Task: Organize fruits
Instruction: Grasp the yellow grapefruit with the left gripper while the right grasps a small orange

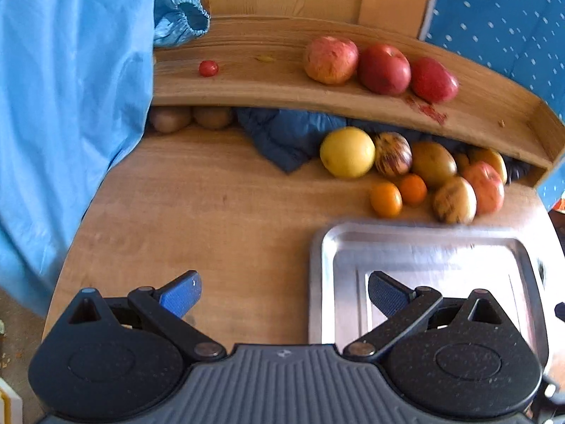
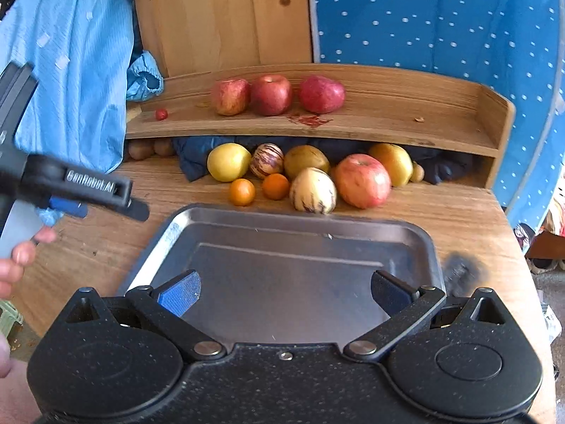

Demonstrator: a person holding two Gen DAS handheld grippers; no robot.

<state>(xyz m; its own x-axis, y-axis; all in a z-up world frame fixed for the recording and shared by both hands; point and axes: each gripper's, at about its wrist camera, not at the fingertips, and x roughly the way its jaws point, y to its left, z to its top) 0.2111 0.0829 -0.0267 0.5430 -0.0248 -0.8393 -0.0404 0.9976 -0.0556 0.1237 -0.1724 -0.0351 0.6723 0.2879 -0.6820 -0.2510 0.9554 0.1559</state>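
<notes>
A bare metal tray [image 2: 416,243] [image 1: 326,247] lies on the wooden table. Behind it sits a pile of fruit: a yellow apple [image 2: 229,161] [image 1: 347,152], two small oranges [image 2: 242,192] [image 1: 386,199], striped melons [image 2: 312,190] [image 1: 454,200] and a red-yellow apple [image 2: 362,181]. Three red apples [image 2: 271,94] [image 1: 384,69] line the raised shelf. My left gripper [image 1: 282,295] hovers open over the table at the tray's left edge, holding nothing; it also shows at far left in the right wrist view [image 2: 136,208]. My right gripper [image 2: 284,293] is open above the tray's near side, nothing in it.
A small red tomato [image 1: 208,68] and a red smear [image 2: 309,119] mark the shelf [image 2: 388,123]. Dark blue cloth [image 1: 286,134] and brown kiwis [image 1: 170,119] lie under the shelf. Light blue fabric [image 1: 70,88] hangs at left; a dotted blue sheet [image 2: 441,17] stands at right. A hand [image 2: 17,258] holds the left gripper.
</notes>
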